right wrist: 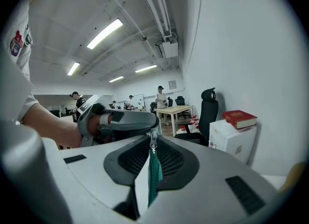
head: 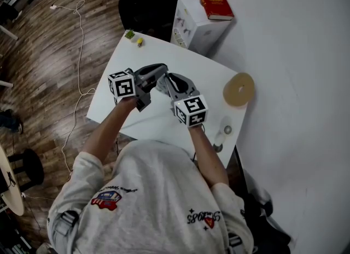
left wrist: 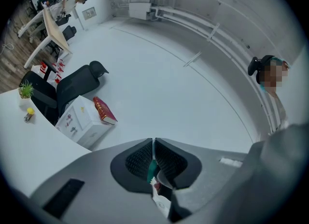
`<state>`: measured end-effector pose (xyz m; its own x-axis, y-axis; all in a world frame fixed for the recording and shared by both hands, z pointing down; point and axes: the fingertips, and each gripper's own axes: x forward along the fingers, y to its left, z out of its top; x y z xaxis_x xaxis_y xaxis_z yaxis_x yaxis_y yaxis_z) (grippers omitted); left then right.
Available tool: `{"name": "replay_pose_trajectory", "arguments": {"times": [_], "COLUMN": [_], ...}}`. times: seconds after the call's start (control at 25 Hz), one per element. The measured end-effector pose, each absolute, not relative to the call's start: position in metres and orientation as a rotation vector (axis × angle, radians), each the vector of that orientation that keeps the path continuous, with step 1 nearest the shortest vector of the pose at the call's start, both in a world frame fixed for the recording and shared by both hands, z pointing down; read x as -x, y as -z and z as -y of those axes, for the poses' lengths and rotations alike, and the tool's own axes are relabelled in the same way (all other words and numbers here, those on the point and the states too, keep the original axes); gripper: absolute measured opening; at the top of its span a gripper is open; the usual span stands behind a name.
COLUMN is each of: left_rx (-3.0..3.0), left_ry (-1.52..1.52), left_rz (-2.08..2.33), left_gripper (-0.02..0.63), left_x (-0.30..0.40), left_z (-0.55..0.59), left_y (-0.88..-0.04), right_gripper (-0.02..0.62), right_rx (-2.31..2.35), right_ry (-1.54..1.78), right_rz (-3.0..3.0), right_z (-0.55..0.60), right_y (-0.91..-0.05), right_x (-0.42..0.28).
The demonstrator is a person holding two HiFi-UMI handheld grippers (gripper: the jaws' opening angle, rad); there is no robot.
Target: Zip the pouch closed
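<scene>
In the head view my two grippers meet tip to tip above the white table (head: 210, 75), and the pouch between them is almost wholly hidden. My left gripper (left wrist: 153, 158) is shut on the pouch's edge: a strip of green zipper tape (left wrist: 151, 171) sits between the pads, with white pouch fabric (left wrist: 161, 203) hanging below. My right gripper (right wrist: 153, 143) faces the left one and is shut on the metal zipper pull (right wrist: 153, 147). The green zipper tape (right wrist: 154, 177) runs down from it between the pads.
A white box (head: 192, 24) with a red book (head: 215, 3) on it stands beyond the table's far edge, beside a black chair (head: 143, 7). A small plant (head: 129, 34) and a yellow object (head: 140, 41) sit at the far corner. A tan disc (head: 238, 89) lies at the right.
</scene>
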<state>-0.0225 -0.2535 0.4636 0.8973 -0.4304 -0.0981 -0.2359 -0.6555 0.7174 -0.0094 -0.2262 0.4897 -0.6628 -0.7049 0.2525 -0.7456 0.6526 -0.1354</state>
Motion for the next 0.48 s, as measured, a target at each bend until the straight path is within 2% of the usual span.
{"name": "replay_pose_trajectory", "arguments": {"times": [0.48], "left_rx": [-2.305], "left_ry": [0.303], "left_rz": [0.489], "left_gripper": [0.018], "left_x": [0.027], "left_z": [0.2579], "left_y": [-0.4711], "right_gripper": [0.043], "right_rx": [-1.168], "right_ry": [-0.322], "right_rz": [2.666], "right_z": [0.2259], "right_y": [-0.4952], "right_x": [0.0102]}}
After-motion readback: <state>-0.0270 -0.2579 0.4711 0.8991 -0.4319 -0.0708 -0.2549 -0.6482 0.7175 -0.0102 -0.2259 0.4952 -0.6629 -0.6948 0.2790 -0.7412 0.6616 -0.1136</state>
